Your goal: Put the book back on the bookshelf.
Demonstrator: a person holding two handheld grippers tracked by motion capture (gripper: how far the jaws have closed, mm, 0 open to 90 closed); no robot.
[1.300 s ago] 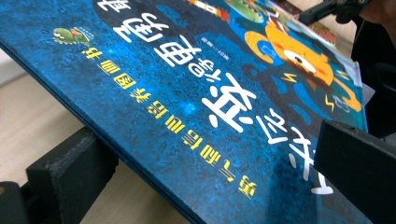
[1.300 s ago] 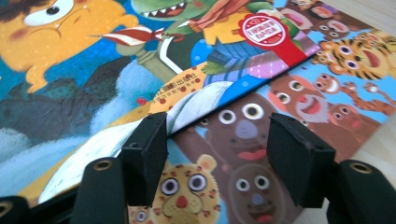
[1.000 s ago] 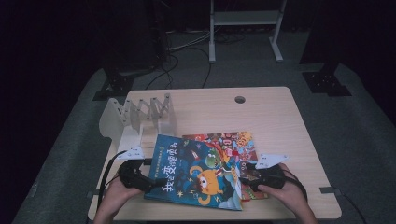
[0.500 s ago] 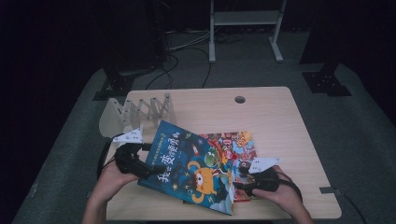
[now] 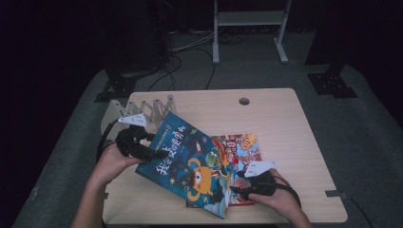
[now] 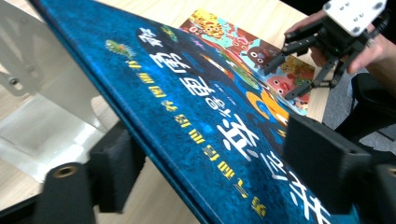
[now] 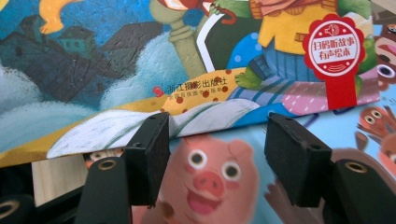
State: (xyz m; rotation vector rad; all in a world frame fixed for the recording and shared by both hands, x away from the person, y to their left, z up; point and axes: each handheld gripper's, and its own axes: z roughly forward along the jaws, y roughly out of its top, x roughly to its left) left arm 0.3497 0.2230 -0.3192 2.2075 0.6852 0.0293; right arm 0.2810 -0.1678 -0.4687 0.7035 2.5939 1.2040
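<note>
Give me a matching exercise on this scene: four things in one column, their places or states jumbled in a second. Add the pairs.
1. blue book
2. red book
3. white rack
4. right gripper

a. stands at the table's far left edge
b. open at the books' near right corner
c. tilted, clamped in the left gripper
d. lies flat, partly under another book

Pairs: 1-c, 2-d, 3-a, 4-b

"浙江摄影出版社" on blue book [image 7: 187, 70]

colourful lower book [image 5: 240, 151] largely hidden beneath the blue book [image 5: 190, 164], blue book's corners cut off in left gripper view
</note>
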